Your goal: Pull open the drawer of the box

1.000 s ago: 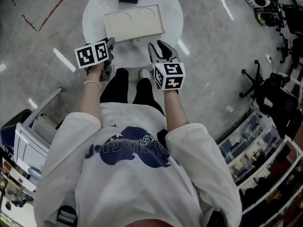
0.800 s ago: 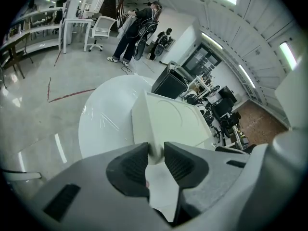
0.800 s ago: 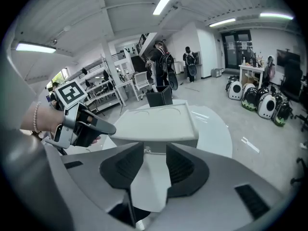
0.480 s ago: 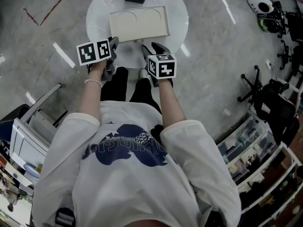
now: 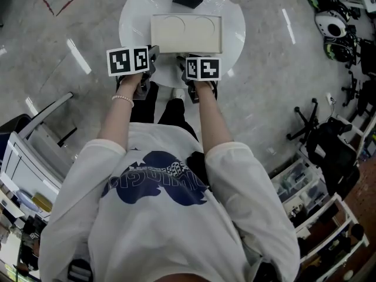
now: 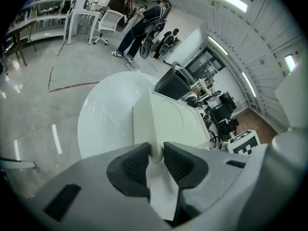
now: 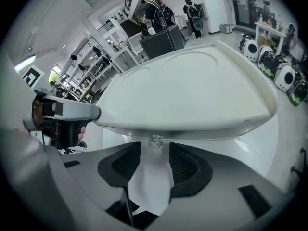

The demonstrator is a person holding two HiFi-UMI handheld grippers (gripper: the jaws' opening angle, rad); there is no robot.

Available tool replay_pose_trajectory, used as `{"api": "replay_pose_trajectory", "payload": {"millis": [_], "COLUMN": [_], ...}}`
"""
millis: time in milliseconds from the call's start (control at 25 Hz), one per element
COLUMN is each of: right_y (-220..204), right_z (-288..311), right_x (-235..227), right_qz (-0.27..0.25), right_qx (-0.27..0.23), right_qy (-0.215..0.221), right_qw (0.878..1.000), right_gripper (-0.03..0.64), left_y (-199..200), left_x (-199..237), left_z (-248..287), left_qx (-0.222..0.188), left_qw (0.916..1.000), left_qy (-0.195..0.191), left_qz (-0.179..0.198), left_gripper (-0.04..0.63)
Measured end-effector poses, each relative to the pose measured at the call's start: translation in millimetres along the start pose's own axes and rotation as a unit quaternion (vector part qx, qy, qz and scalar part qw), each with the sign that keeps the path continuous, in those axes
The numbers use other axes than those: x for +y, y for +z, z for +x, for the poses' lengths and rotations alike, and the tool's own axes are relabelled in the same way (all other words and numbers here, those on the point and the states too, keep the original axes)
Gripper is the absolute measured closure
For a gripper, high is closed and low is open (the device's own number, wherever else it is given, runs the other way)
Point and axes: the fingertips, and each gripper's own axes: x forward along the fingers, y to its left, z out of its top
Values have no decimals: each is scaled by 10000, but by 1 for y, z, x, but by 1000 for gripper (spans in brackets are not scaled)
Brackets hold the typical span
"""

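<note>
1. Head view: round table [image 5: 132, 22] under the box [image 5: 186, 33]; long axis of the box lying left to right, near face turned toward the person.
2. Left gripper [image 6: 155, 150] at the box's near left corner, jaws just closed a little and clamped on that corner.
3. Right gripper [image 7: 155, 150] at the middle of the box's near face, nearer the drawer front [image 7: 192, 133]; jaws just widened, standing apart.
4. Knob [image 7: 155, 140] between the right pads, untouched; probably close on it, then pull straight away from the box.
</note>
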Motion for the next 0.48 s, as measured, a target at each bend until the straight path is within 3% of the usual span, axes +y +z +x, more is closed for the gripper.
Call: {"api": "replay_pose_trajectory", "payload": {"millis": [360,480], "right_y": [1,1], "right_z": [11,10], "right_x": [-4,-5], "right_qz": [321,358], "right_qx": [611,681], "right_qy": [-40,-74], "right_qw": [9976,9970], "right_gripper": [467,519], "left_y": [0,-1], "left_x": [1,2], "left_z": [-1,-2], "left_qx": [39,35], "left_qw": [9999,9999], "left_qy": [-105,-129], "left_qz": [-73,-95], "left_gripper": [489,489]}}
